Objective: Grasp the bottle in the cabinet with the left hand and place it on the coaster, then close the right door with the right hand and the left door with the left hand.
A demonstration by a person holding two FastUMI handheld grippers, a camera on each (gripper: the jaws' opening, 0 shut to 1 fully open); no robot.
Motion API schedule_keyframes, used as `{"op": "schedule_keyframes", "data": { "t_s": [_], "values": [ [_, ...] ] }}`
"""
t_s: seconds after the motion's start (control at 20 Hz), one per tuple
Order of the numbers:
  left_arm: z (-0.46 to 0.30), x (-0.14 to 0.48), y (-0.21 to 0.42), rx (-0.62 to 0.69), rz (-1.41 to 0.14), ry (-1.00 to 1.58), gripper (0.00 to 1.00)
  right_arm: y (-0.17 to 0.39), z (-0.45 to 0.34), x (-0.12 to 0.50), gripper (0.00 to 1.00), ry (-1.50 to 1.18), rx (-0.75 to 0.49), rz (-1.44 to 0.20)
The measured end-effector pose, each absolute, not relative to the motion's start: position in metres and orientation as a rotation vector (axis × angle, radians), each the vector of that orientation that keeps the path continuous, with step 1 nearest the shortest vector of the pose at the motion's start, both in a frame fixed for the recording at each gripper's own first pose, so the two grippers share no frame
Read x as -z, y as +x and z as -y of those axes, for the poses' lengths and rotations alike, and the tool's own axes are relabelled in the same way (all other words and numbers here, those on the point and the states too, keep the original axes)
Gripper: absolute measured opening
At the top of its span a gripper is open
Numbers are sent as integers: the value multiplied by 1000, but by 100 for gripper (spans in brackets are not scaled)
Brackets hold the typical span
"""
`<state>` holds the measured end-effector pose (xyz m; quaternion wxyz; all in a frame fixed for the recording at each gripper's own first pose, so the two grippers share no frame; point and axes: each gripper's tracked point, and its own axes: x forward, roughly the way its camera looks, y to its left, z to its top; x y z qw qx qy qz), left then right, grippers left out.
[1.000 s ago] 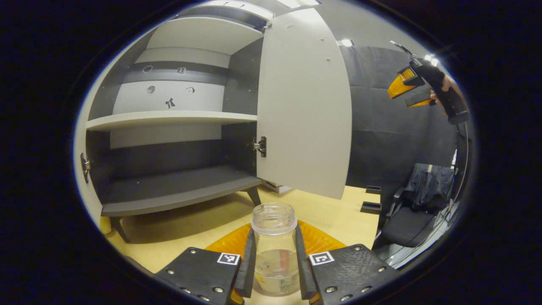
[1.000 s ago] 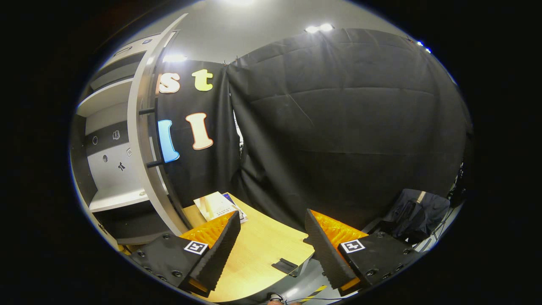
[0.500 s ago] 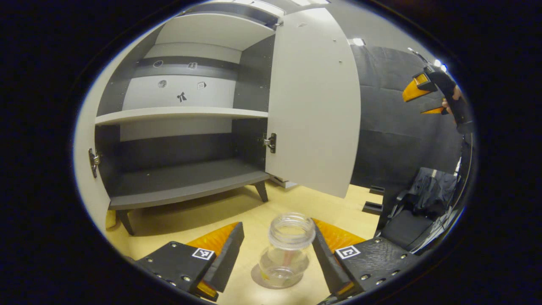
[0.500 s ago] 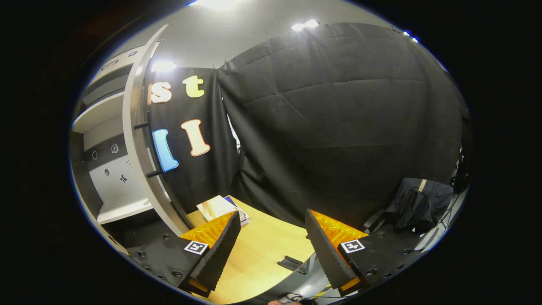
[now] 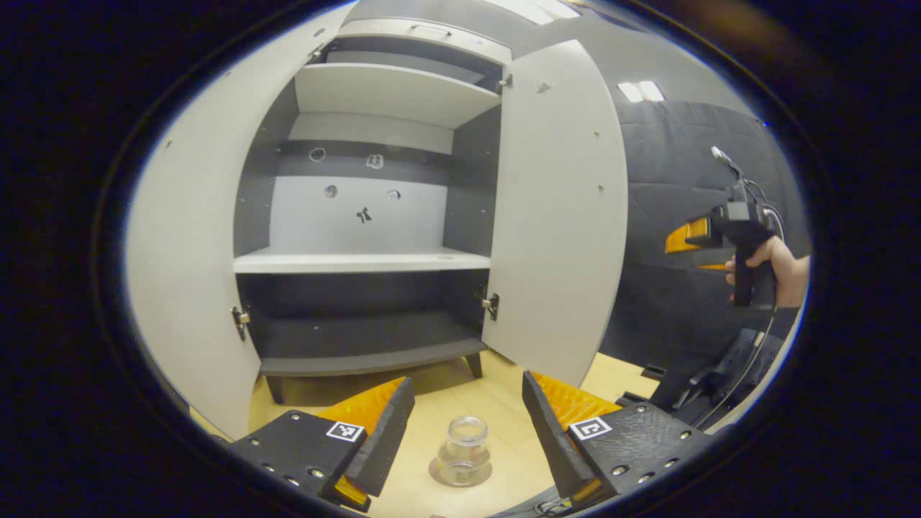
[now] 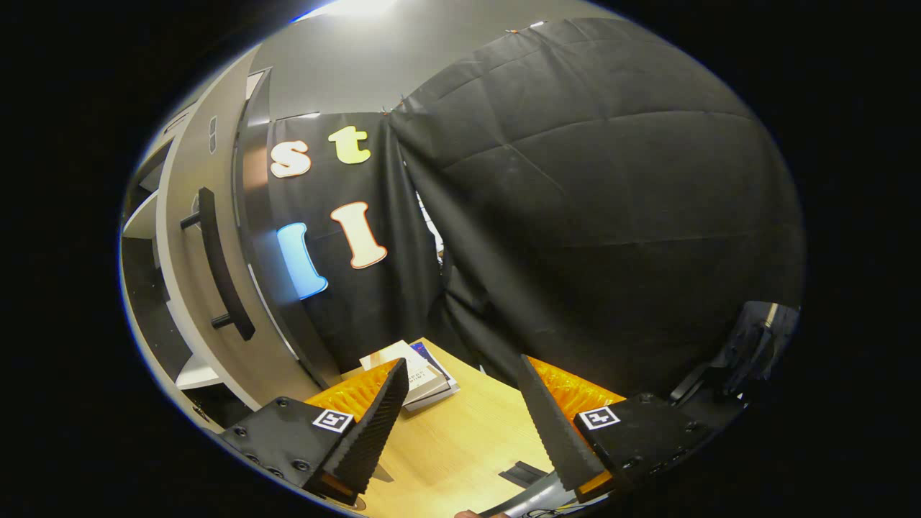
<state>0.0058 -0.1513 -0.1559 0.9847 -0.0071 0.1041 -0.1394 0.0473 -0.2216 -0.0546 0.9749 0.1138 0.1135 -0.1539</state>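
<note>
Two doors still hang open on the tall grey-and-white cabinet [image 5: 374, 216], so that's what remains. Its shelves look bare. The right door [image 5: 557, 216] stands swung out toward the camera, and in the right gripper view its outer face and long dark bar handle [image 6: 219, 266] sit off to the left. The left door [image 5: 191, 266] is open wide too.

What changed: a second ago the left claw [image 5: 468, 432] was pinching the small clear glass bottle [image 5: 464, 453]; now it's spread wide and has pulled back, with the bottle standing upright on the round coaster [image 5: 460, 475] on the pale wooden desk [image 5: 432, 403], touching neither finger. So I'd call the placing step done.

The right claw [image 6: 460, 424] is spread with nothing in it, up near the right door. Closing that door looks like the next step.
</note>
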Motion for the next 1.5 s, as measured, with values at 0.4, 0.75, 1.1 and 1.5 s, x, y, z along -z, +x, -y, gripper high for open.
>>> {"op": "schedule_keyframes", "data": {
  "t_s": [0.4,0.75,1.1,1.5],
  "values": [
    [131,58,-2,-116,-74,-4,88,114,207,46,98,180,11,-222],
    [98,27,-34,-310,-154,-22,90,136,191,-16,98,222,-180,-152],
    [47,-17,-49,-371,-129,-78,87,133,155,-76,97,151,-317,-95],
    [15,-38,-60,-351,-92,-49,87,141,118,-96,98,-14,-370,-54]
  ]
}}
